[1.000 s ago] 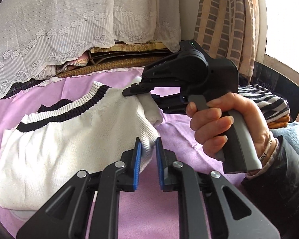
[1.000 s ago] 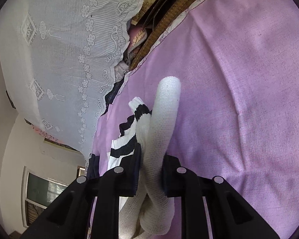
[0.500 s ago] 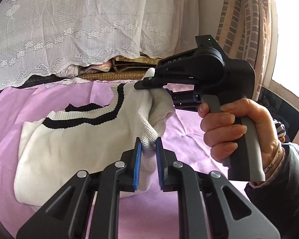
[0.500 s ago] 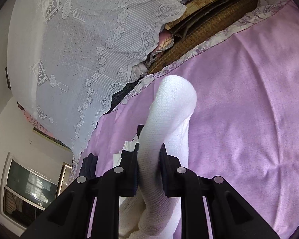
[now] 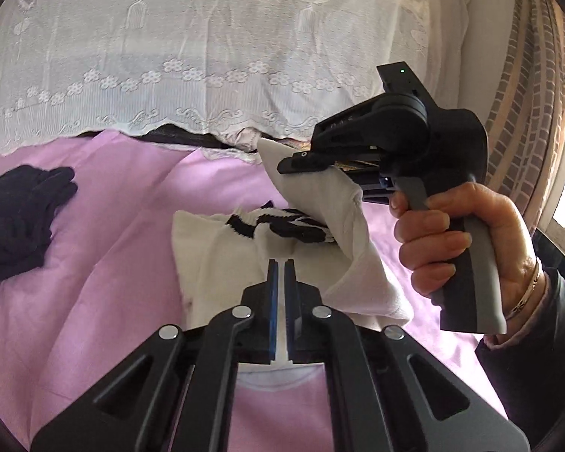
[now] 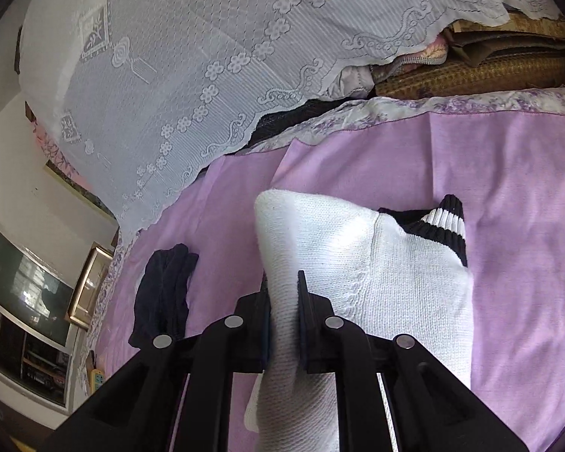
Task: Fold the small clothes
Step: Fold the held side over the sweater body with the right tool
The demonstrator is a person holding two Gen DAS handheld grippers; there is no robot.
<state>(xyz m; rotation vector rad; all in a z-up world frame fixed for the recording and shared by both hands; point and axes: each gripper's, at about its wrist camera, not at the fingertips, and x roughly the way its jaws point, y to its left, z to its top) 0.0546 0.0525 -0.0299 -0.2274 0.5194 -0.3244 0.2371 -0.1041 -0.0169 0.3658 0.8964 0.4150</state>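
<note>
Left gripper (image 5: 281,263): we keep it low and pointing forward, blue pads nearly together, with only a thin strip of white knit between them.
Right gripper (image 6: 283,282): our jaws are pinched on a thick fold of white knit, which bulges out ahead of the tips.
Right hand (image 5: 459,237): we wrap four fingers round the grey grip, wrist at the right edge, holding this tool raised above and to the right of the left one.
</note>
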